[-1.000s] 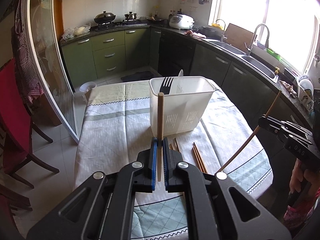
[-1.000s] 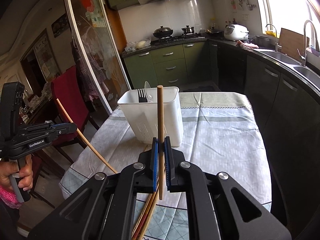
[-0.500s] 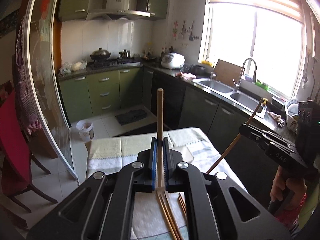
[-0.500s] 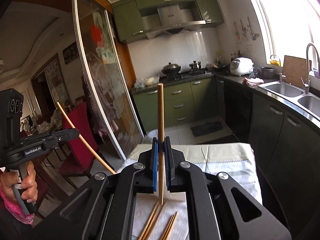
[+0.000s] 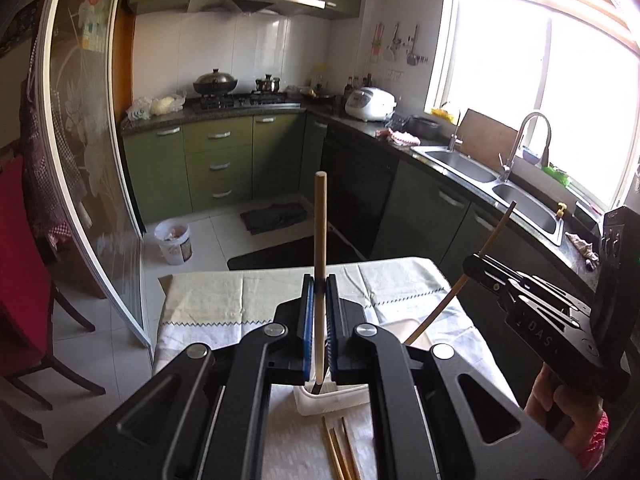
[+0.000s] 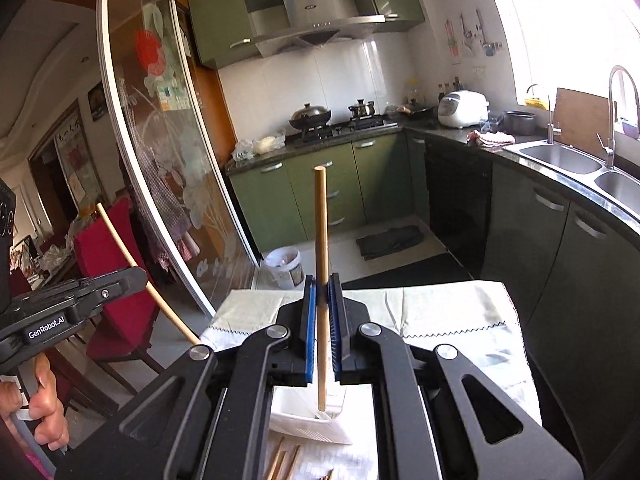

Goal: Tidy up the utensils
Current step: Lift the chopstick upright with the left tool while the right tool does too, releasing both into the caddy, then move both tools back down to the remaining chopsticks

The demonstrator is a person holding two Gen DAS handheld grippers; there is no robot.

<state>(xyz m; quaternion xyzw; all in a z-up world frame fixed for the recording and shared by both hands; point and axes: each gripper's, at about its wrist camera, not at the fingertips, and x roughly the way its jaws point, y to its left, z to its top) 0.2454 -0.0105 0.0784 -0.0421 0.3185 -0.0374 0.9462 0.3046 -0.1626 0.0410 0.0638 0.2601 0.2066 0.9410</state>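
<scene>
My left gripper (image 5: 320,284) is clamped on a chopstick (image 5: 320,240); the blue pads pinch it low on its length, so most of the stick rises upright above the jaws and a short, darker end hangs below them. That lower end sits over the open top of the white holder (image 5: 332,400), which I see only partly, between the gripper's arms. I cannot tell whether the tip touches anything inside.

My right gripper (image 6: 322,284) is likewise closed on its own chopstick (image 6: 321,232), gripped at about the middle, upright, with its lower end hanging over the holder (image 6: 308,424) just beneath. From the left camera I see the right gripper (image 5: 470,266) off to the side, its stick (image 5: 476,268) slanting from near the holder up toward the sink (image 5: 528,208). From the right camera the left gripper (image 6: 142,276) shows at the left edge with a hand (image 6: 48,412) on its handle, its stick (image 6: 136,264) slanting too.

More chopsticks (image 5: 340,452) lie loose on the tablecloth (image 5: 240,300) in front of the holder, close to me; the right camera shows them (image 6: 282,464) too. The table stands at the kitchen's edge. Beyond it are a dark floor mat (image 5: 276,216), a white bucket (image 5: 174,240), green cabinets (image 5: 216,164) and a stove with a wok (image 5: 214,84). A red chair (image 6: 108,280) stands left of the table by a glass door (image 6: 168,160).
</scene>
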